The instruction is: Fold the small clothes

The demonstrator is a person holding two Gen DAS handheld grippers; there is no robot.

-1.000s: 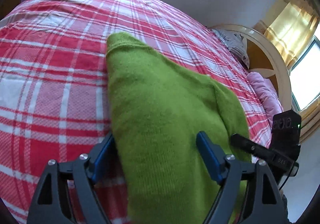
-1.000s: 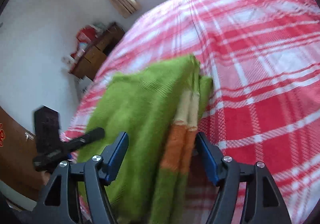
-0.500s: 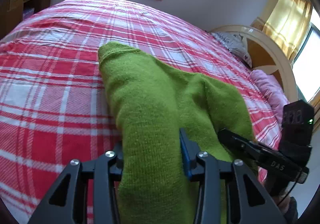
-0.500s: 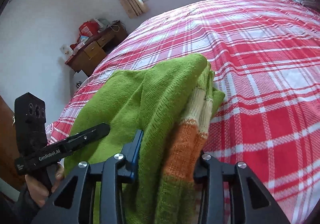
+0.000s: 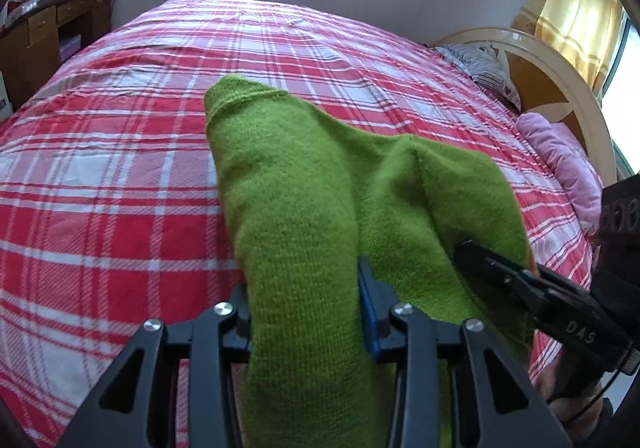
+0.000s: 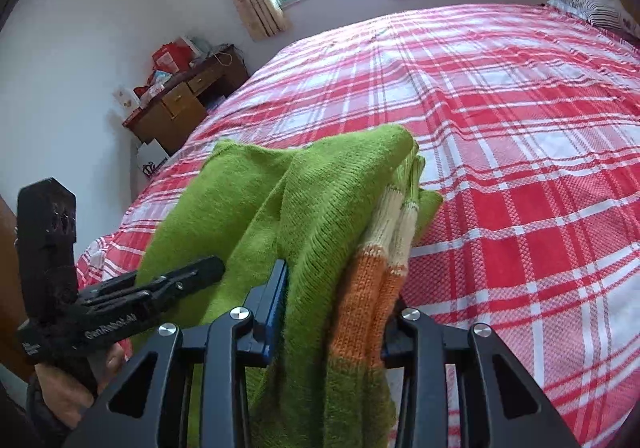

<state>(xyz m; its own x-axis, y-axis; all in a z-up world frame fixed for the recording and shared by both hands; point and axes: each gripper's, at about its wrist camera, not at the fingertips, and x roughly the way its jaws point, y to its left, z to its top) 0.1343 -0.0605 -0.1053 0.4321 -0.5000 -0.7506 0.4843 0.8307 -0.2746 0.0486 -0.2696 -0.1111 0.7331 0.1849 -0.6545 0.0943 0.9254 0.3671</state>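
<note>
the green knitted sweater [image 5: 320, 207] lies bunched on the red plaid bedspread [image 5: 100, 187], near the edge where the person stands, its far end resting on the cloth and its near end raised. the left gripper [image 5: 304, 312] is clamped on a thick fold of green knit, its jaws having just been closing onto it. the right gripper [image 6: 336, 308] has likewise just been closing and is now clamped on the part of the sweater with the orange and cream striped band [image 6: 384, 248]. both near corners look gripped, so the step in hand appears to be the lift that starts a fold. the next move probably calls for carrying both corners together toward the far end, keeping them level and the knit taut between them, so the layers land squarely.
</note>
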